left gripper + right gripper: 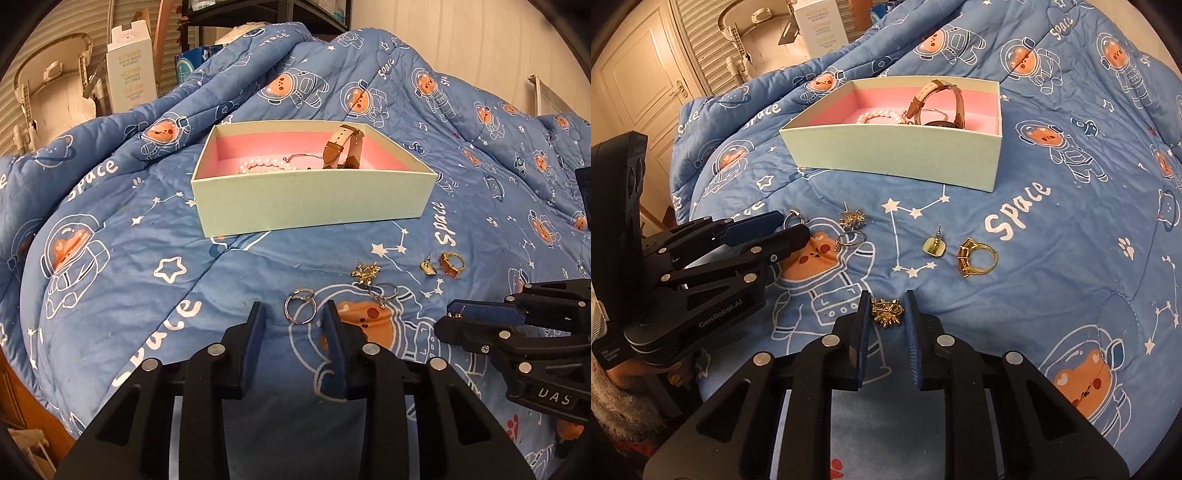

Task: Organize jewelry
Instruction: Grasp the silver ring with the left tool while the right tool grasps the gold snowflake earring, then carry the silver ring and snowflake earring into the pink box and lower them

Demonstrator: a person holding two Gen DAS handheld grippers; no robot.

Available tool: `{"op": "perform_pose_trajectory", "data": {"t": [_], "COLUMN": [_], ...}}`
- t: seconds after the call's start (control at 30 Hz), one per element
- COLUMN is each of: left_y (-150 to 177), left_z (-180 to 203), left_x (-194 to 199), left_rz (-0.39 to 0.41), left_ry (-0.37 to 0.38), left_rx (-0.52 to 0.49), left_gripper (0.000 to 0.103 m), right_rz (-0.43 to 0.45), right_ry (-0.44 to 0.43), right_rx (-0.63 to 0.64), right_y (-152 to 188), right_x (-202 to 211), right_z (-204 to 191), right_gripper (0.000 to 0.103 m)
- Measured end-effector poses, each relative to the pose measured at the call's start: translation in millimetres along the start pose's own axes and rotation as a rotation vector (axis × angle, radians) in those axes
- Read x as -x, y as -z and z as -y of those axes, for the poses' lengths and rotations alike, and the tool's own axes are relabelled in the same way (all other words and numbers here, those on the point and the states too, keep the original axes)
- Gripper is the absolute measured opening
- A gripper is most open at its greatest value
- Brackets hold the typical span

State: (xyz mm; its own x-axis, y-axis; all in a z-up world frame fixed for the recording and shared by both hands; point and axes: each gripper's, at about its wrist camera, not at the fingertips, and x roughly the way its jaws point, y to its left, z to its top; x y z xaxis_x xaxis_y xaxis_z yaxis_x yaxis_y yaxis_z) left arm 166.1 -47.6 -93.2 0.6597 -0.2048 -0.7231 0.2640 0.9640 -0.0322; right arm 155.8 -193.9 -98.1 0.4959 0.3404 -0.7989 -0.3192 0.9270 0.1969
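A pale box (310, 201) with a pink lining sits on the blue quilt and holds a pearl bracelet (266, 166) and a tan-strapped watch (341, 147); it also shows in the right wrist view (894, 151). My left gripper (295, 314) is open around a silver hoop earring (300, 310). My right gripper (885, 312) is shut on a gold spiky earring (886, 313). On the quilt lie a second gold spiky earring (852, 219), a second silver hoop (851, 238), a gold stud earring (934, 246) and a gold ring with amber stones (975, 258).
The blue space-print quilt (258, 269) covers the whole bed and rises in folds behind the box. A white carton (129, 74) and a baby seat (55, 88) stand beyond the bed. A door (639, 81) is at the far left.
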Motion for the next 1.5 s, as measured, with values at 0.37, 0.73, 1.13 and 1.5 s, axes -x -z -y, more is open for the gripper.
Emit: {"op": "perform_pose_trajectory", "data": {"t": [0.37,0.73,1.13,1.5], "left_y": [-1,-4,-39,-91], "left_z": [-6,-10,-16,-23], "left_x": [3,29,38,17], "left_rz": [0.000,0.017,0.005,-0.053], "left_ry": [0.036,0.078,0.157,0.178], "left_rx": [0.052,0.097,0.104,0.062], "left_gripper": [0.017,0.017,0.017,0.017], "right_rz": [-0.009,-0.006,0.031,0.050], "right_ry": [-0.015,-0.085,-0.172,-0.145], "right_rx": [-0.021,-0.029,-0.023,0.036], "right_y": [0,-8,-51,-104], "right_x": [1,13,31,27], "right_z": [2,2,2,5], "right_gripper": [0.018,0.018,0.018,0.018]}}
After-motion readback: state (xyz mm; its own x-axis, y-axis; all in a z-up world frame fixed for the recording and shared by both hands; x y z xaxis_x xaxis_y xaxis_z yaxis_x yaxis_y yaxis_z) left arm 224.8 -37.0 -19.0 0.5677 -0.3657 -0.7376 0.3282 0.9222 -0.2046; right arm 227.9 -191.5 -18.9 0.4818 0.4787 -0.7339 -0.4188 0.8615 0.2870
